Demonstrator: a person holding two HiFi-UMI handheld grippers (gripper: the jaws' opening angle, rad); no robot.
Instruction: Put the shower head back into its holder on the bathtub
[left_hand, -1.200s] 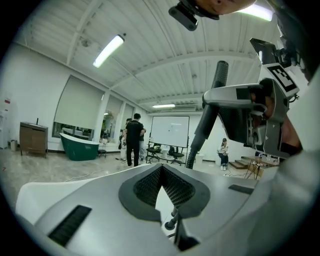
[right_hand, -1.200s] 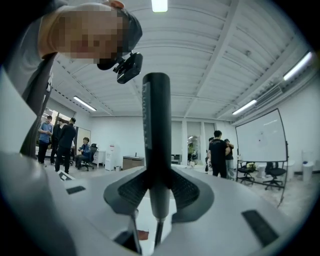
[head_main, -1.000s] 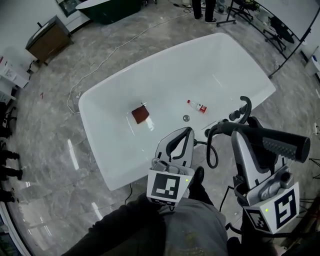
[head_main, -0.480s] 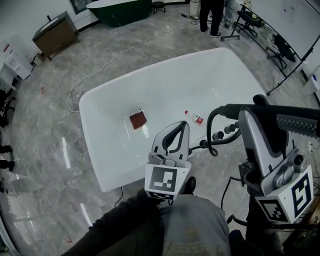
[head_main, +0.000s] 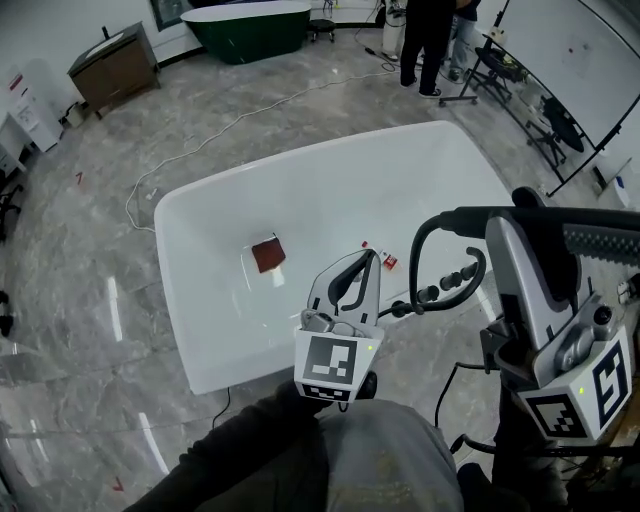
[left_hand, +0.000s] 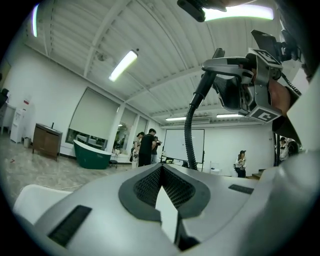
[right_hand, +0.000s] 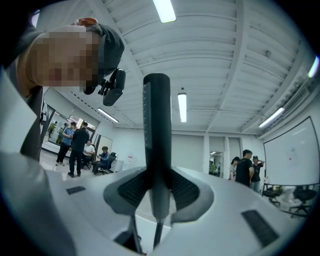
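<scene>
The left gripper (head_main: 368, 262) has its jaws together, with nothing between them. The right gripper (head_main: 520, 225) jaws clamp the shower head (head_main: 590, 240), held level near the right edge of the white bathtub (head_main: 400, 170). Its hose (head_main: 420, 260) hangs below.

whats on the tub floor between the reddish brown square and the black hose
A small clear bottle with a red label lies there, seen in the head view.
</scene>
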